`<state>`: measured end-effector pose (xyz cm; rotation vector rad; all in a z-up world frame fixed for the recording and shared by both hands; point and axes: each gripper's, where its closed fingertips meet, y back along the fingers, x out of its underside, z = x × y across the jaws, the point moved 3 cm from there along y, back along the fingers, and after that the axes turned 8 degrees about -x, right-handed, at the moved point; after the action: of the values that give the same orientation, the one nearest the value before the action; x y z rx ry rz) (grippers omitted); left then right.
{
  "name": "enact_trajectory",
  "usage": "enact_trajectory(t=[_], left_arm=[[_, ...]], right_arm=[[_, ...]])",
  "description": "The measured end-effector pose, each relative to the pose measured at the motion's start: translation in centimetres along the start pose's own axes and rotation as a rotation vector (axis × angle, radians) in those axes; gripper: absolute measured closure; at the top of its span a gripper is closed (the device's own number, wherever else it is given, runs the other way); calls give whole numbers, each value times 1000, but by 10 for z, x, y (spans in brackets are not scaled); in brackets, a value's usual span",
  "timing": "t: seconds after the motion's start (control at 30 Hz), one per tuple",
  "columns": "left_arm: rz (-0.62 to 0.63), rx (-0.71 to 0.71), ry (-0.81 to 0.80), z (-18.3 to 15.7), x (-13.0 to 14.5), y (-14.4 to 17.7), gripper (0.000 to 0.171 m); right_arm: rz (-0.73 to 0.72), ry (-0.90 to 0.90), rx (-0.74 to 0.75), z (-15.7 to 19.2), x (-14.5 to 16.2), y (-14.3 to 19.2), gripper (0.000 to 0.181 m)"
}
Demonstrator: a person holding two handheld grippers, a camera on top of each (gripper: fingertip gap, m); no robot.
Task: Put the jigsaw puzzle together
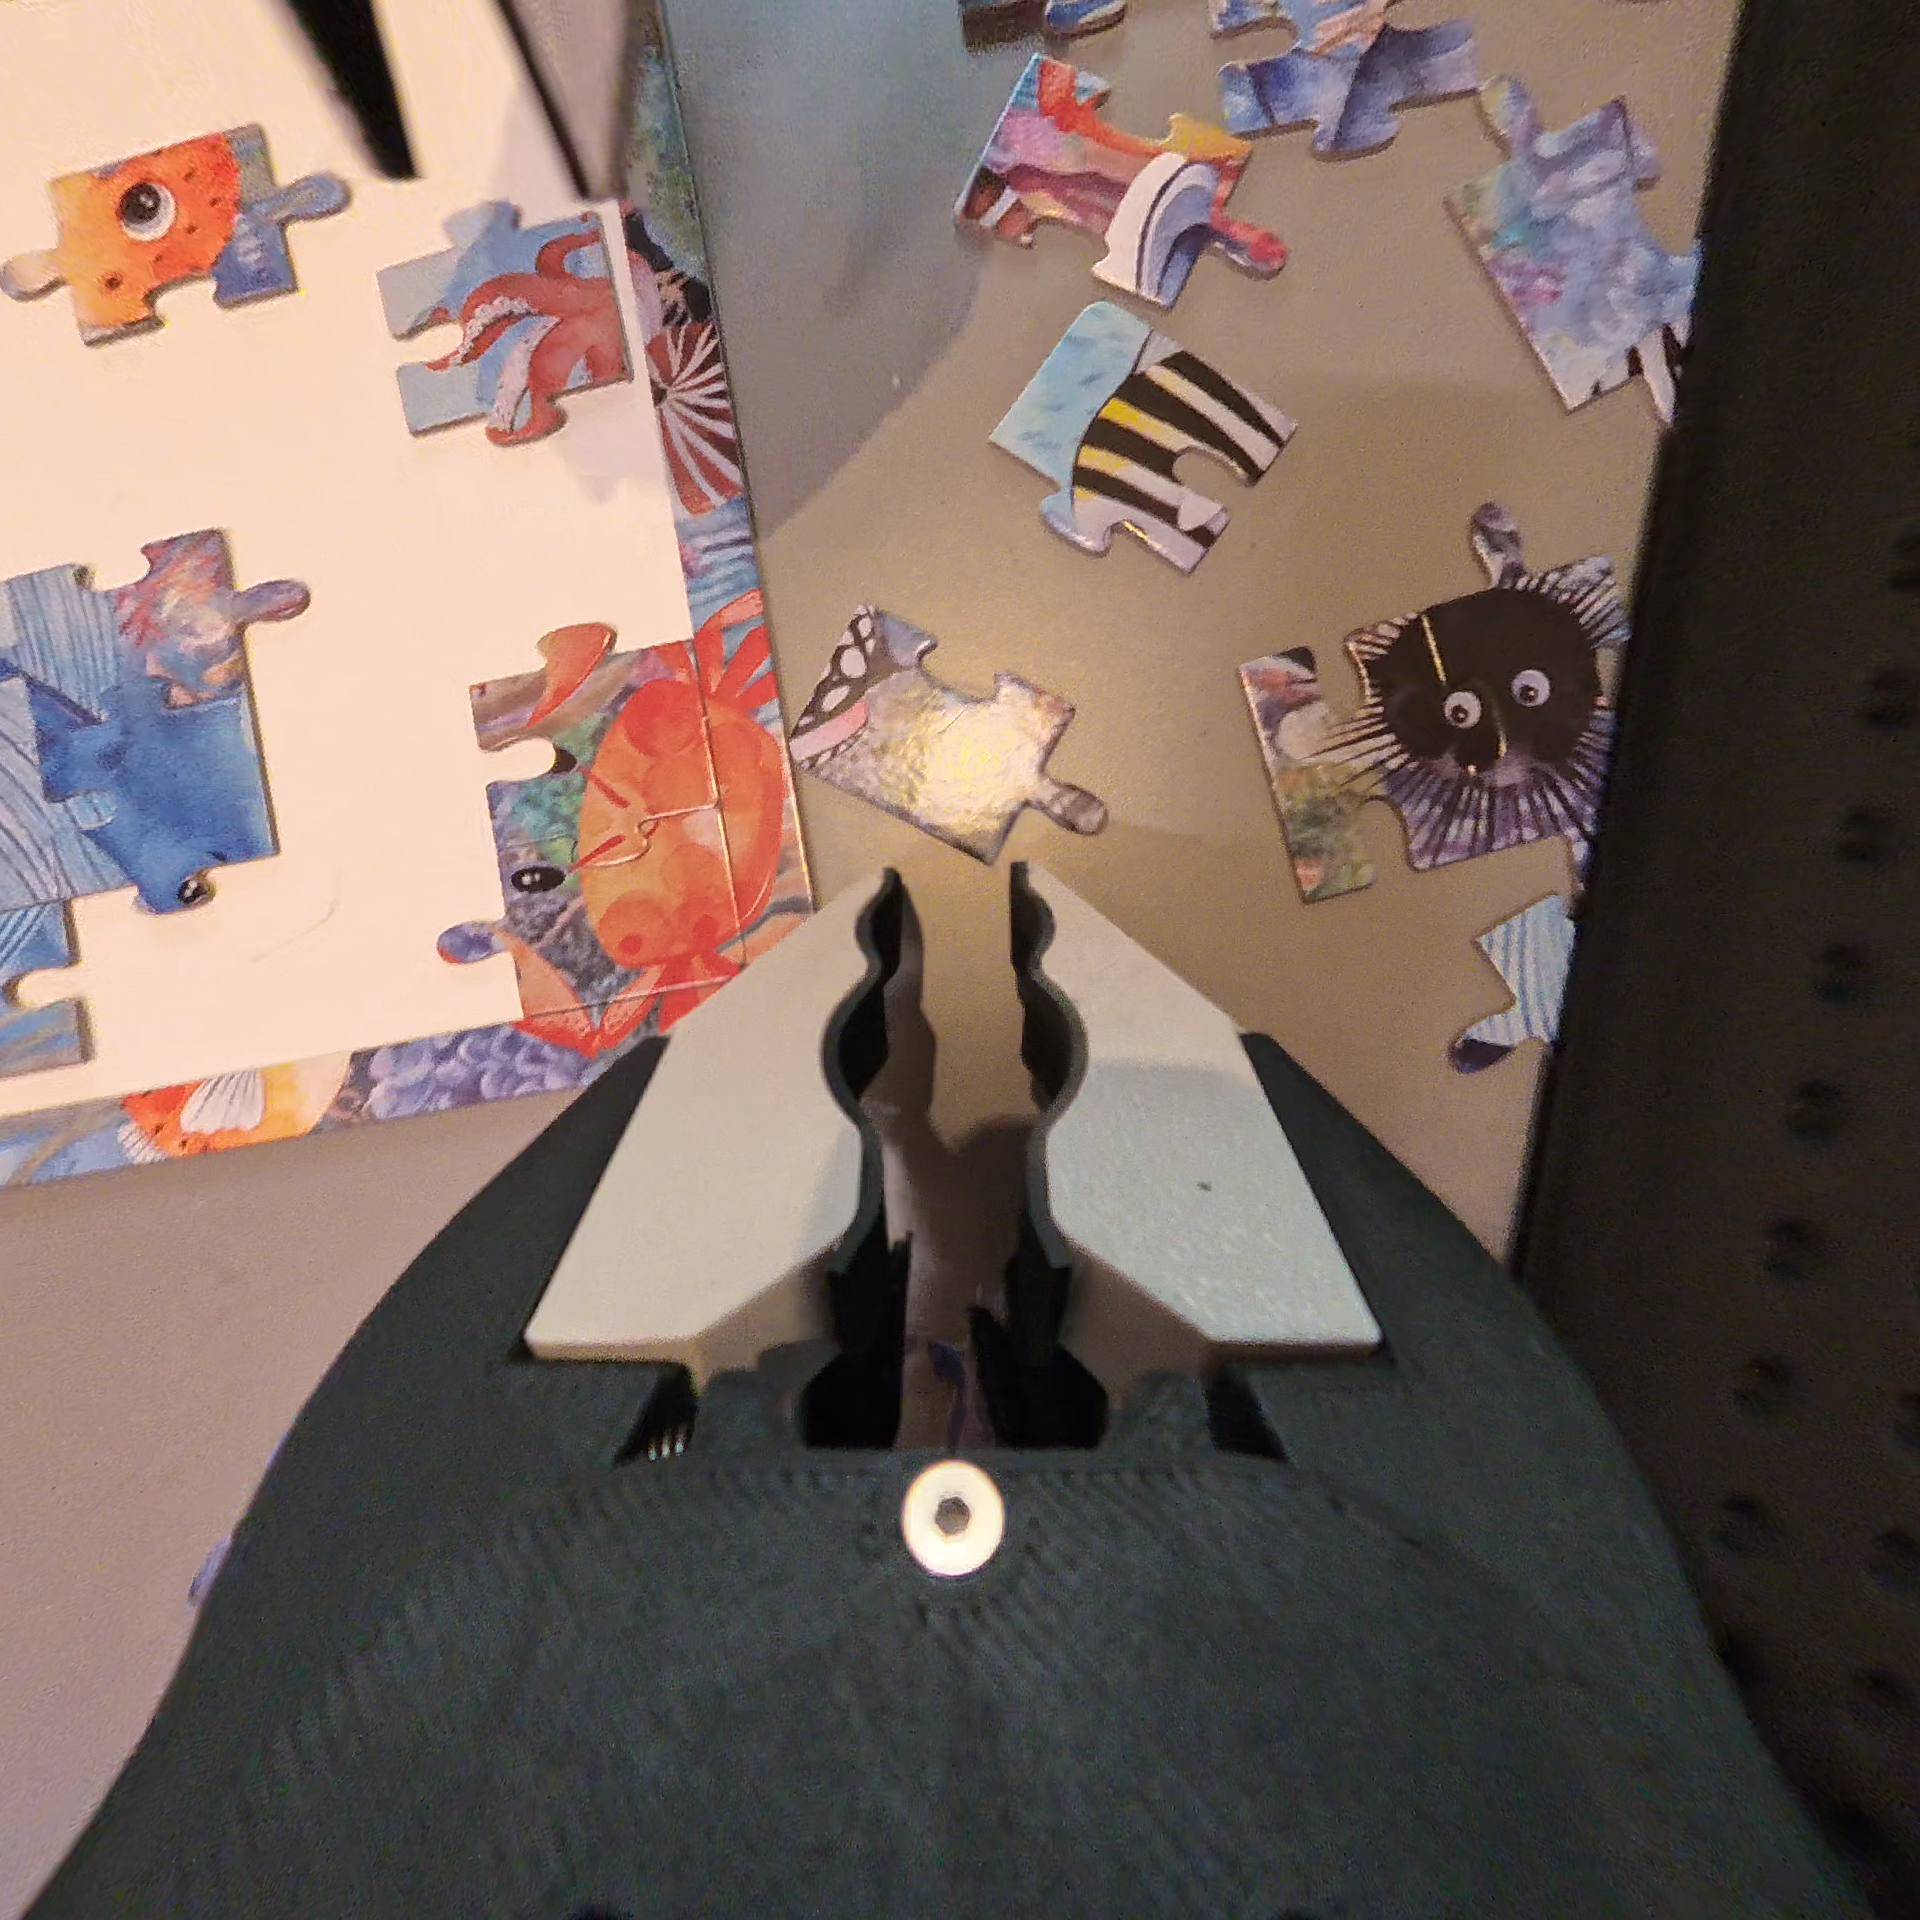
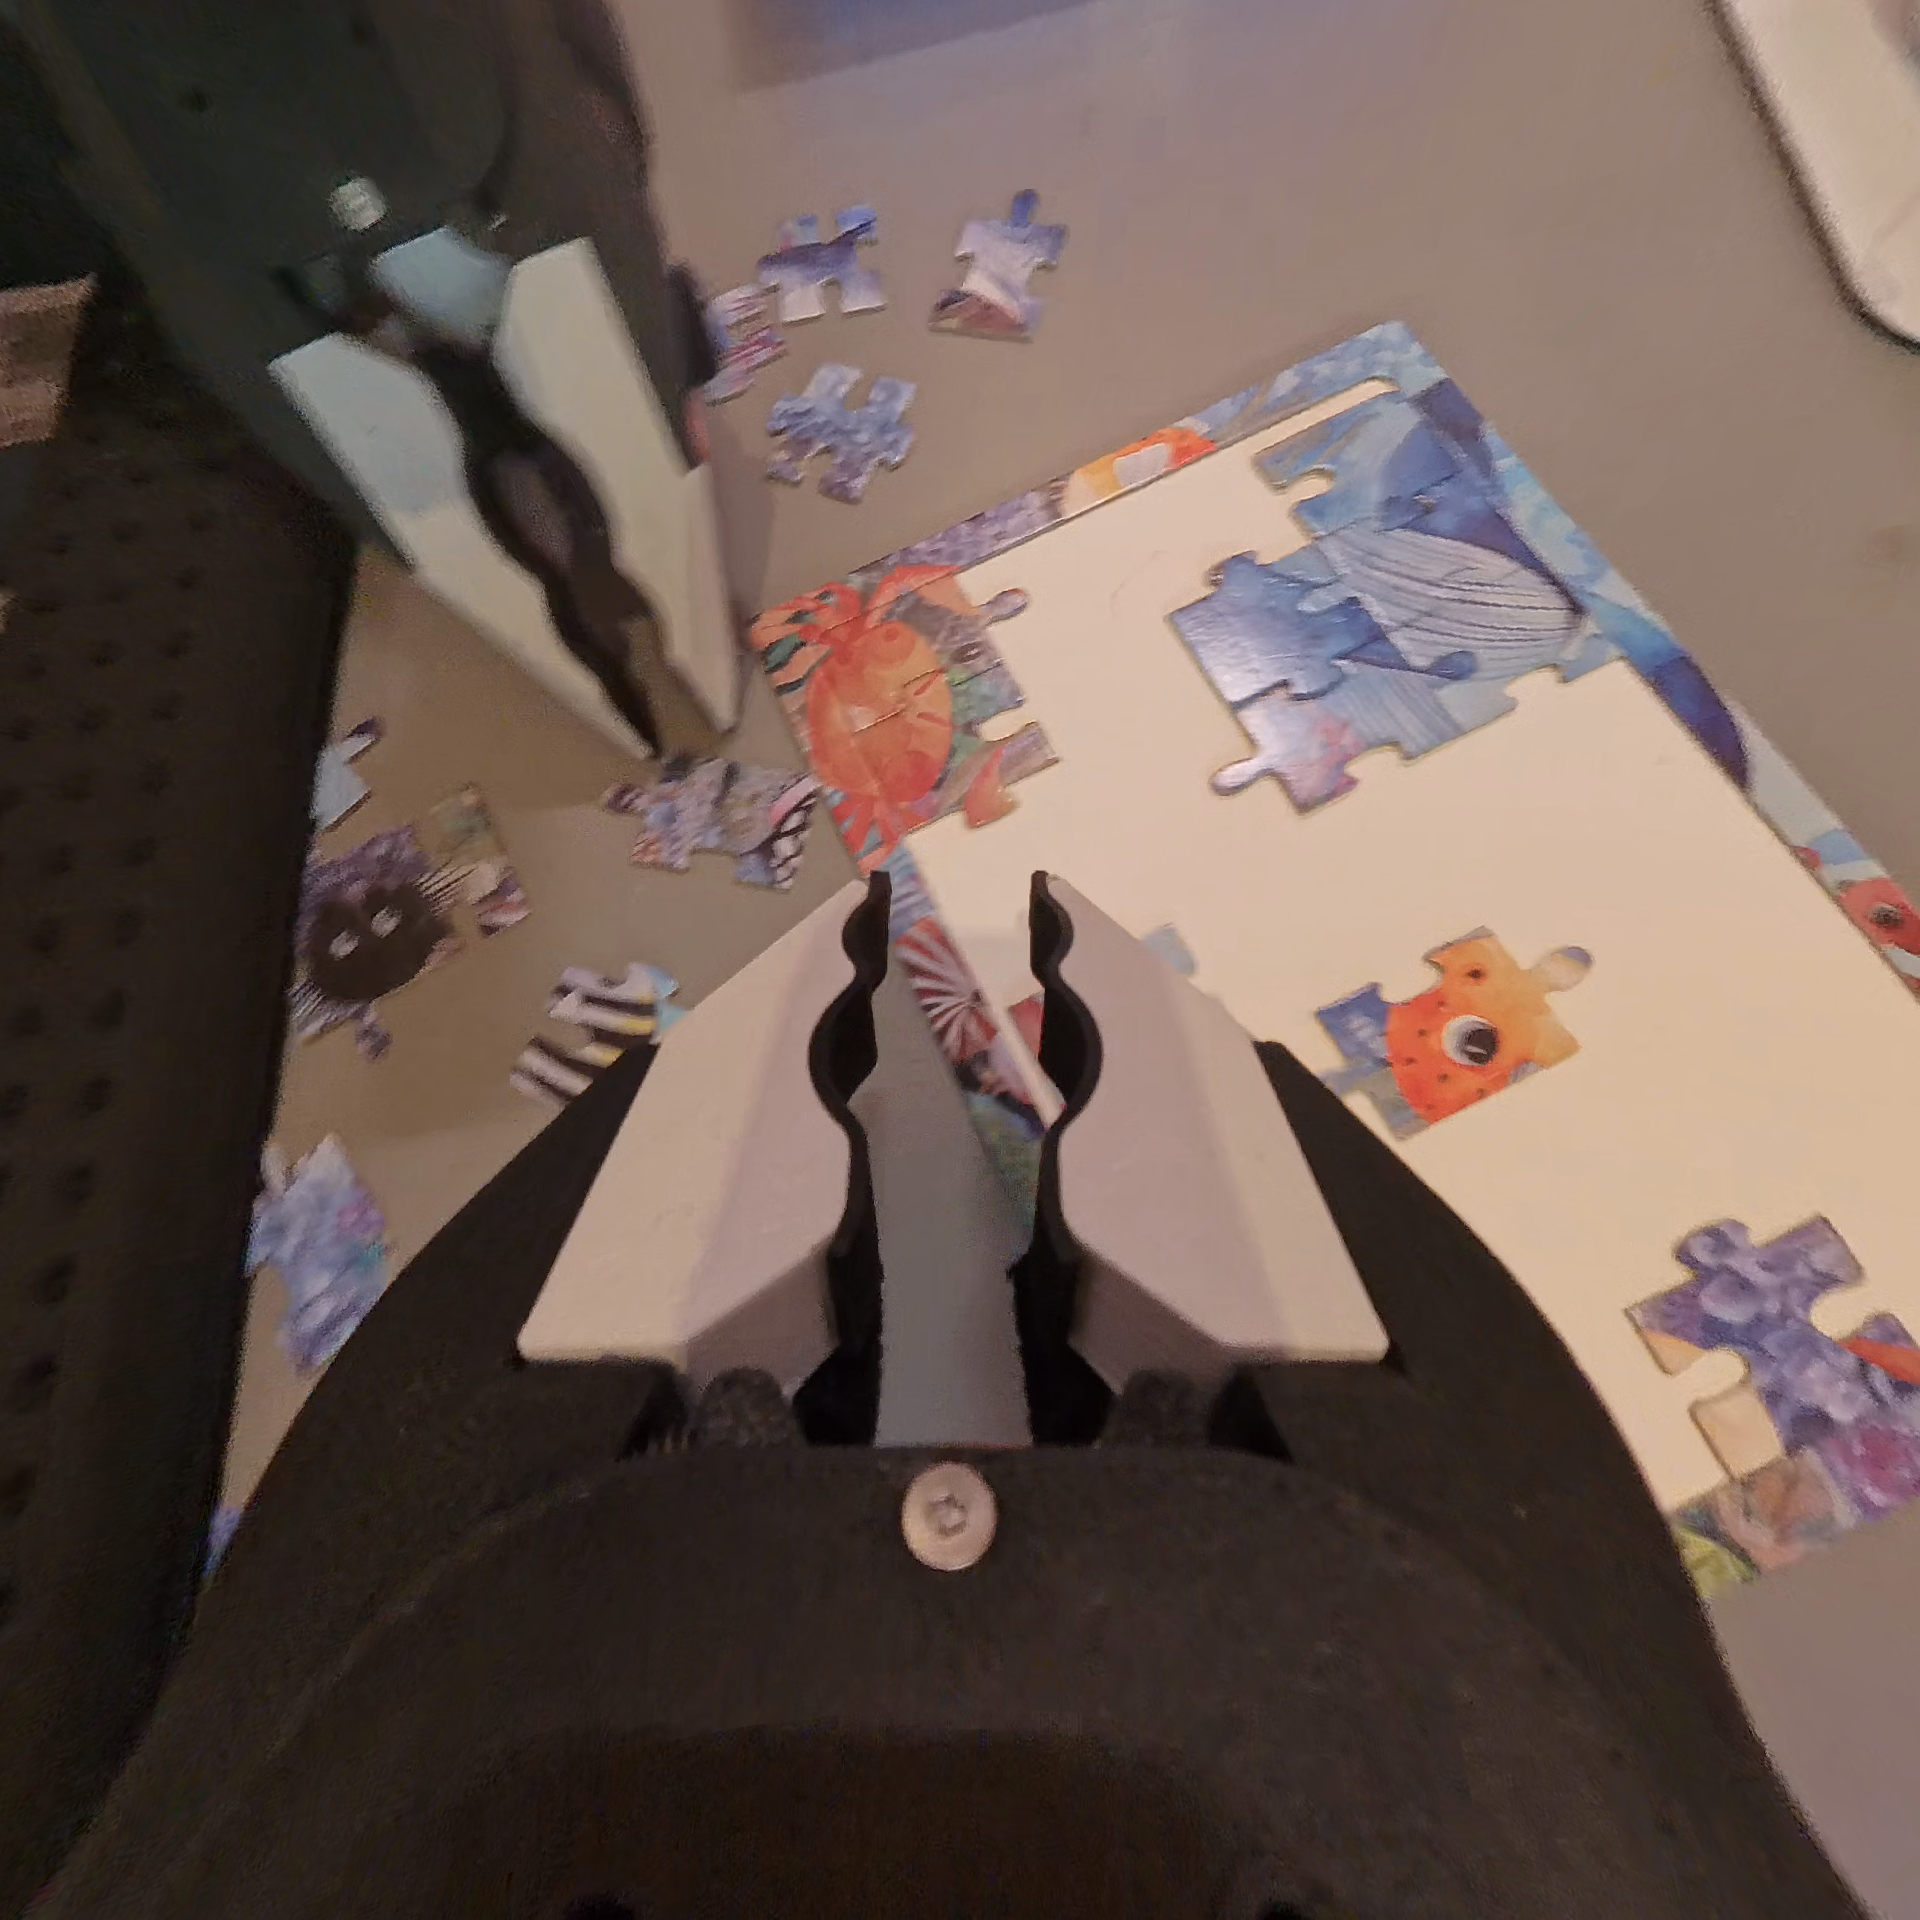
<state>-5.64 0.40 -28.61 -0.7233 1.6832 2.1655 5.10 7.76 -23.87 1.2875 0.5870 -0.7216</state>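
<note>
Hovering low over the grey bench (image 1: 260,1351), the left gripper (image 1: 956,883) points at a loose glossy silver-blue cardboard puzzle piece (image 1: 940,753) lying just ahead of its empty, slightly parted jaws, its long axis apparently crosswise to them. The white puzzle tray with printed sea-creature border (image 1: 343,499) sits to its left. The right gripper (image 2: 956,894), jaws likewise parted and empty, hangs over the tray's border, farther from that piece.

Black gripper (image 1: 954,883) bodies, grey wavy-edged fingers (image 1: 727,1143), silver screw (image 1: 953,1529).
</note>
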Motion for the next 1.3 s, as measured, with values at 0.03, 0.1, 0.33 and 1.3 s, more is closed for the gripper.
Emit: enact_trajectory(t=[0.03,0.1,0.33,1.3], left_arm=[[-1,7,-3,-3,0,4,149],[-21,68,-8,-16,-2,14,137],[53,149,-49,-51,14,19,79],[59,83,-62,-45,36,25,36]], right_arm=[[17,25,-46,9,1,0,156],[65,82,-152,31,3,-6,152],[223,254,-318,84,10,-53,147],[299,395,-333,133,7,-90,138]])
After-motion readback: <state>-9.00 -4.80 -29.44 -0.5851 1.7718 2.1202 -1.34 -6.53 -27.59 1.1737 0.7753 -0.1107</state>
